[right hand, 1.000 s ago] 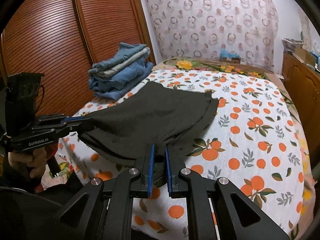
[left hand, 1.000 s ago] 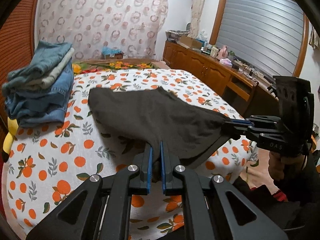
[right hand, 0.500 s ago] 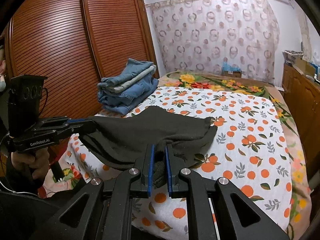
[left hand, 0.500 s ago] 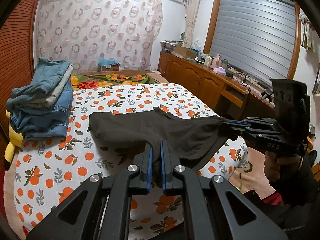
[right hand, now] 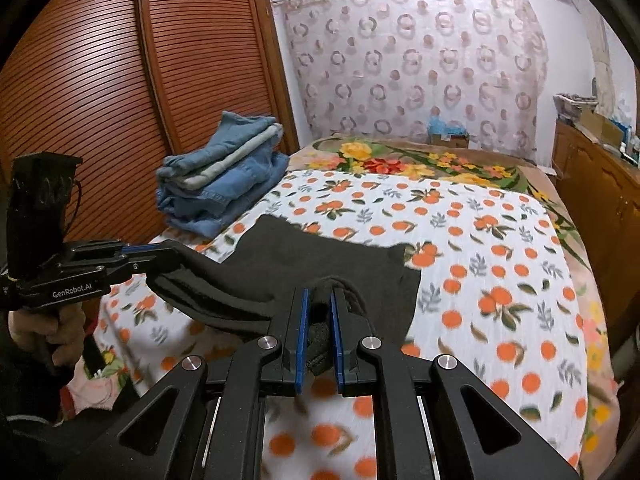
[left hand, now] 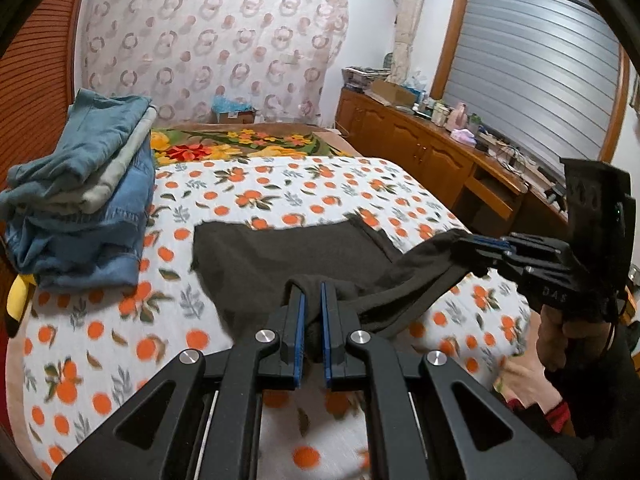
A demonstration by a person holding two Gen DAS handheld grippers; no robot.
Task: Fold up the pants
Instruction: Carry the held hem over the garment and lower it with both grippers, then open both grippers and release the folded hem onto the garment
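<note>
Dark grey pants (left hand: 280, 252) lie on the orange-print bedspread (left hand: 100, 332), far part flat, near edge lifted. My left gripper (left hand: 312, 300) is shut on a bunch of the near edge. My right gripper (right hand: 319, 304) is shut on another part of the same edge. In the left wrist view the right gripper (left hand: 476, 246) shows at the right, cloth stretched from it. In the right wrist view the pants (right hand: 320, 256) spread ahead and the left gripper (right hand: 160, 250) shows at the left holding cloth.
A stack of folded jeans (left hand: 84, 192) sits on the bed's left side by the slatted wardrobe (right hand: 120, 100). A wooden sideboard (left hand: 432, 160) with clutter runs along the right. A flowered blanket (left hand: 240, 144) lies at the bed's far end.
Both grippers have pulled back toward the bed's near edge and lowered, dragging the pants nearer. The far part of the pants now lies flatter on the bedspread.
</note>
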